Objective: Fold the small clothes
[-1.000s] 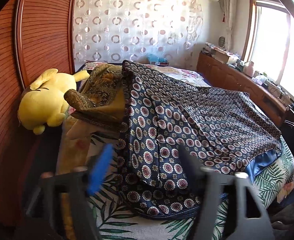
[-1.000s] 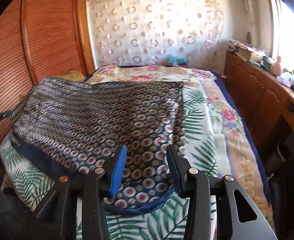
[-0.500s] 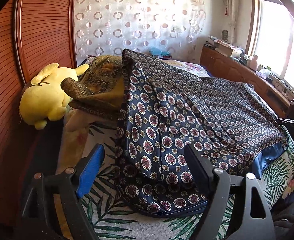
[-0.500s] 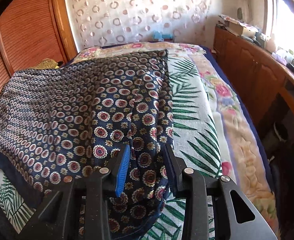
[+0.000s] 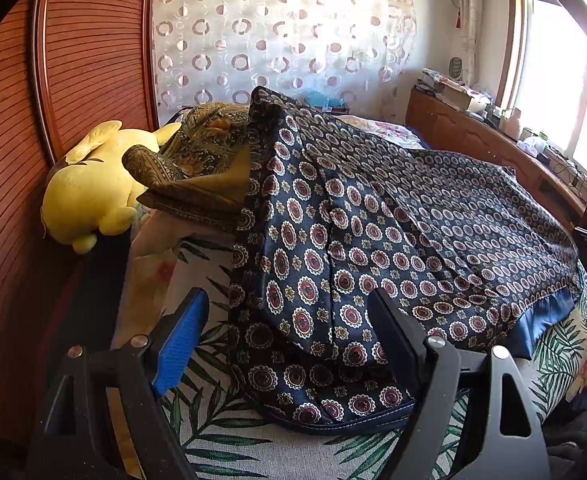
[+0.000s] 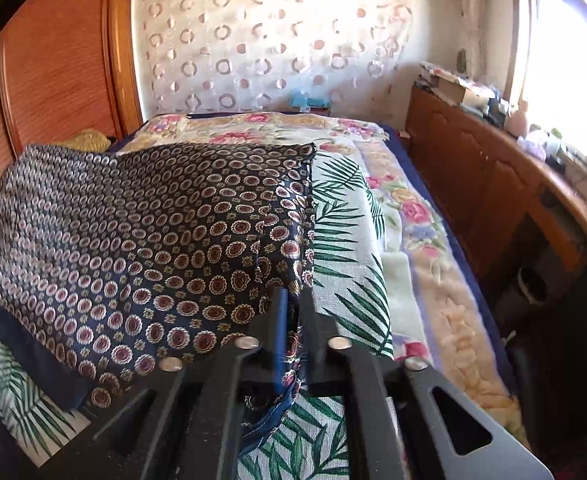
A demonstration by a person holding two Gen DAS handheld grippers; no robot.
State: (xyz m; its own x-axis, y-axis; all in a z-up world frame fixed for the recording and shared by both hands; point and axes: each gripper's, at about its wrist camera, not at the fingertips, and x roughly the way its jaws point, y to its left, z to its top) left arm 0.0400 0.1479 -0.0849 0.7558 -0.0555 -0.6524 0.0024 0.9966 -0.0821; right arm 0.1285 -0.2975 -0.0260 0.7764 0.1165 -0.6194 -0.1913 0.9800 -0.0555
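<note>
From the left wrist camera, the left gripper hangs with its jaws spread wide, clasping nothing; the near corner of the navy patterned garment lies below and between its two fingers, but the pads stand clear of the cloth. The garment, dark blue with rows of red and cream medallions and a plain blue hem, is spread across the bed, over a sheet printed with green palm leaves. Its far left edge rides up against a heap of olive and gold paisley fabric, and just beside that heap a yellow plush toy rests against the slatted wooden wardrobe. From the right wrist camera, the right gripper has just been closing, and its jaws now stand narrow with the garment's right edge pinched between them, a fold of cloth bunching up at the fingertips and more of it trailing back under the tool. The rest of the garment stretches away to the left over the palm sheet, with a floral blanket lying alongside on the right, next to a low wooden cabinet.
</note>
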